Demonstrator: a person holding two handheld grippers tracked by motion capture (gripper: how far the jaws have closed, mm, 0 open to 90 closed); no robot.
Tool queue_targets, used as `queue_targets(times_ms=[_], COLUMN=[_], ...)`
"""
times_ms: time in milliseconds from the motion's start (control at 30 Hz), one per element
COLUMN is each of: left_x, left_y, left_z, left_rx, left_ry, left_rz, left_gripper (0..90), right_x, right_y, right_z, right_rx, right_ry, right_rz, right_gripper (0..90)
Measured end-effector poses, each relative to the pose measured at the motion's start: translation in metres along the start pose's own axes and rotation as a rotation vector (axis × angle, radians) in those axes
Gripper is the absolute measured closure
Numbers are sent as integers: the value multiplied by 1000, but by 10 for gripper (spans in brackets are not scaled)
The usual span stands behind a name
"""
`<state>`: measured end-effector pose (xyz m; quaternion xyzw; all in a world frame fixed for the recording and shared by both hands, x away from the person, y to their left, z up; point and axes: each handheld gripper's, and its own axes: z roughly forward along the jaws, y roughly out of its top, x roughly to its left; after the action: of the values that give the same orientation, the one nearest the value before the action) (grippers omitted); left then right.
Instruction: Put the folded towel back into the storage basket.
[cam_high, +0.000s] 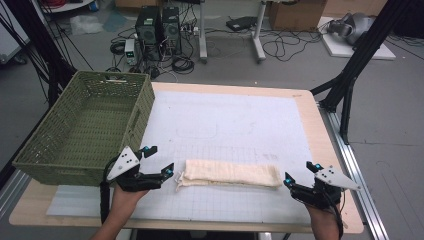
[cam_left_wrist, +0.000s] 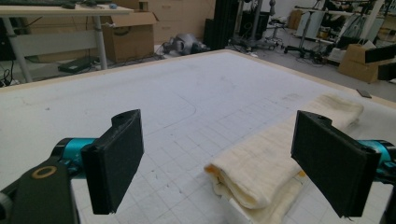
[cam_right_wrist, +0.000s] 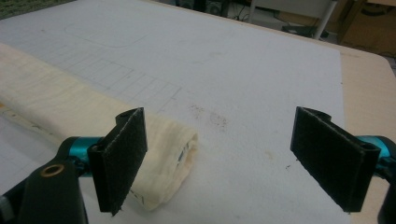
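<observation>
Folded cream towel (cam_high: 229, 174) lies on white mat (cam_high: 235, 125), long axis left-right between grippers. Left gripper (cam_high: 159, 161) just beside its left end, nearer; right gripper (cam_high: 299, 172) close off right end. Both jaw pairs wide apart, empty.

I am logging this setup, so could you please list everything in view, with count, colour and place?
Towel: one, cream, folded long, near edge of the mat between the grippers.
Basket: one, green wicker, table's left side.
Mat: one, white with grid lines, covering the table.
Table: one, light wood.
Computer towers: two, black, on the floor beyond the table.
Cardboard box: one, brown, far floor.
Left gripper: one, black, open, at the towel's left end.
Right gripper: one, black, open, at its right end.
</observation>
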<state>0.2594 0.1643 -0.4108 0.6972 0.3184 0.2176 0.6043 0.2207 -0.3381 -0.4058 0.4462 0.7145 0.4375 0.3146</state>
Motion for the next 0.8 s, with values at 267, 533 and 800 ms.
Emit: queue_targets(times_ms=[267,533,800], left_x=[0,-3,-4], left_y=[0,1,2], left_z=[-1,-1,0], left_rx=[8,19,29], left_ry=[4,0,-9], left_rz=[9,11,5], left_gripper=[174,175,175], right_x=[1,2,3], right_y=[1,1,1], right_z=[1,2,4], right_rx=[-5,-4,-2], right_ry=[12,23,27], right_rz=[13,20,22], right_gripper=[172,172,172])
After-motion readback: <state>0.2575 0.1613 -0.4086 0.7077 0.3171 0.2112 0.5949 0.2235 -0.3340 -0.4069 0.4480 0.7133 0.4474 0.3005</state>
